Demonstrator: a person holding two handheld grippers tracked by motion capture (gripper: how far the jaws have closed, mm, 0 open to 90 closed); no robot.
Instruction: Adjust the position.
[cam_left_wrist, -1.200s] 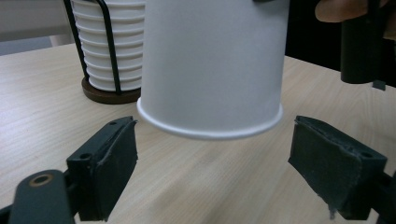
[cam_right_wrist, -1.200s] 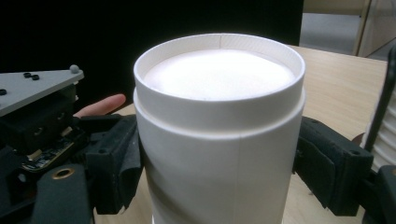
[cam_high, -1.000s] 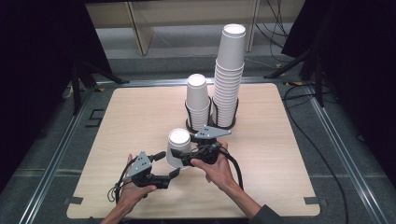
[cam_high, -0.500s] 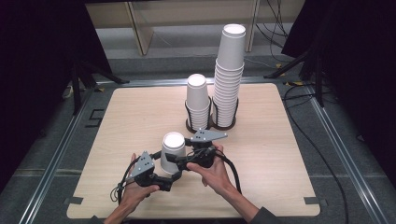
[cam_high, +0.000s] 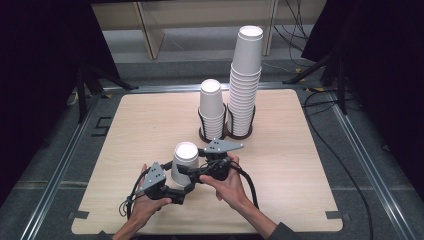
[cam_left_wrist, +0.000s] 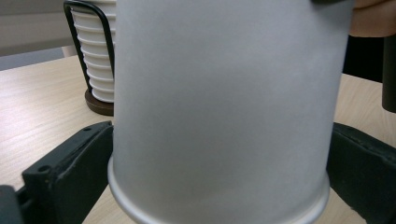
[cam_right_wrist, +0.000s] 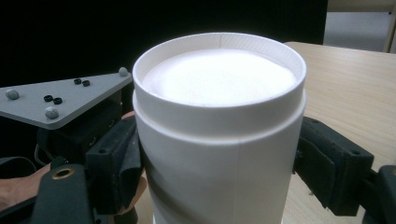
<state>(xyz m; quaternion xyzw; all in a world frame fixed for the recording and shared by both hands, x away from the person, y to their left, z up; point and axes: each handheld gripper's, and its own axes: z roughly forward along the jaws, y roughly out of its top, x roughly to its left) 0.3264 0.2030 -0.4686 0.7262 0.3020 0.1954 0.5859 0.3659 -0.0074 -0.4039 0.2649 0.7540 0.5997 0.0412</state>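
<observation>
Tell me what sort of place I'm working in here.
Probably a lab or test rig, not a kitchen: a bare wooden table edged by metal rails, black curtains at both sides, loose cables on the floor, and paper cups stacked in a holder.

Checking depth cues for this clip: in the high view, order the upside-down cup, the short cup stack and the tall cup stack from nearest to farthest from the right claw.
1. Upside-down cup: between the jaws of the right claw.
2. Short cup stack: beyond, mid-table.
3. Tall cup stack: farther, right of the short one.
</observation>
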